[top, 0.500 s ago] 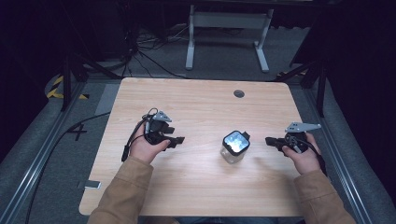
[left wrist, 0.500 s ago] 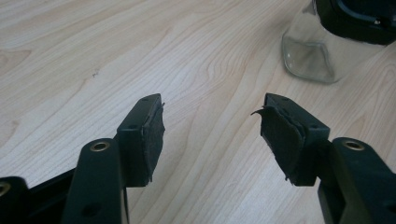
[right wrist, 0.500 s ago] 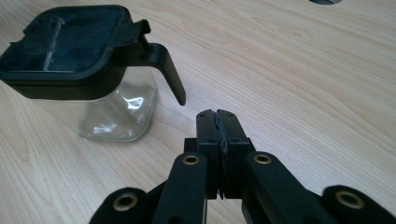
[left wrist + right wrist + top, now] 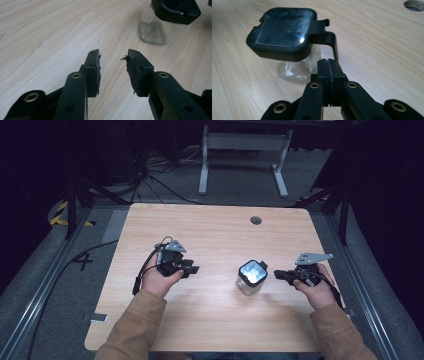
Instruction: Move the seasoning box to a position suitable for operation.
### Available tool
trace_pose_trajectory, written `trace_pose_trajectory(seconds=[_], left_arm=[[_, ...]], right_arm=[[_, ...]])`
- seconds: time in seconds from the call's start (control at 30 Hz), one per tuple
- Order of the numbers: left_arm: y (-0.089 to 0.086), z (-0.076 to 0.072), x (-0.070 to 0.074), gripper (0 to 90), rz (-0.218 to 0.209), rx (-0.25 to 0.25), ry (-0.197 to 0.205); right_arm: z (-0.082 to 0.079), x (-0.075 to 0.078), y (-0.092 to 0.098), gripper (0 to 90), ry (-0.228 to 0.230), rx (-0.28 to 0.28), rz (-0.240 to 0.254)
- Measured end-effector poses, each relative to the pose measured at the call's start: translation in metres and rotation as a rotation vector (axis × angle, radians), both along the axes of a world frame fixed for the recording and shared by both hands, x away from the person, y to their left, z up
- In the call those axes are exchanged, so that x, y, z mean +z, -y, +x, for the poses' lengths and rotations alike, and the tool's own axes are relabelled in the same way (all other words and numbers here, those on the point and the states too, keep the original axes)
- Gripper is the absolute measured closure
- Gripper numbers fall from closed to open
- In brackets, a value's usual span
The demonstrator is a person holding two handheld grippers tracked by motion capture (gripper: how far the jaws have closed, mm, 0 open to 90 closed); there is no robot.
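I am working on the glass jar [image 4: 251, 279], which is standing upright on the wooden table [image 4: 210, 230] between my two grippers, nearer the right one; its black lid [image 4: 283, 30] is seated on top, with a latch tab [image 4: 327, 37] hanging down the side that faces my right hand. Judging from the layout, the step in hand is getting at that latch while the body is steadied. To do it well, I am planning to bring the left gripper [image 4: 113, 67] in low around the clear glass body below the lid's rim, square to a flat side so the jar cannot twist, and to grip gently, since glass is slick. The right gripper [image 4: 329, 72] should come at the tab from beneath, not from the lid's top. Jaws: the left pair are standing spread, with bare table between the pads [image 4: 132, 72], holding nothing and well apart from the jar. The right pair are pressed together, pinching nothing, their tips just beside the latch tab; whether they are touching it, I cannot tell.
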State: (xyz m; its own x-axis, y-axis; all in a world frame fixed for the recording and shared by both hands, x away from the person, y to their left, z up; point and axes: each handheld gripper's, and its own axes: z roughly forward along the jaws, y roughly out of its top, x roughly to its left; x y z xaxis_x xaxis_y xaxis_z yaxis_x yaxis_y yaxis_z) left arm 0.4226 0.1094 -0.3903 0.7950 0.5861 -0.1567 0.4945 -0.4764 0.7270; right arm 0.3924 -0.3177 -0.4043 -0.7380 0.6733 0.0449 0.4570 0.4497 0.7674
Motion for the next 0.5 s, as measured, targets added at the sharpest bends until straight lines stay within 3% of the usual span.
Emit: trace_pose_trajectory(seconds=[0.07, 0.5], left_arm=[[0.002, 0.0, -0.001, 64.5, -0.019, 0.003, -0.006], [0.011, 0.0, -0.004, 70.9, -0.009, -0.011, -0.003]], right_arm=[[0.0, 0.0, -0.003, 89.8, -0.003, 0.003, -0.004], [0.007, -0.007, -0.014, 89.8, -0.014, 0.008, -0.039]])
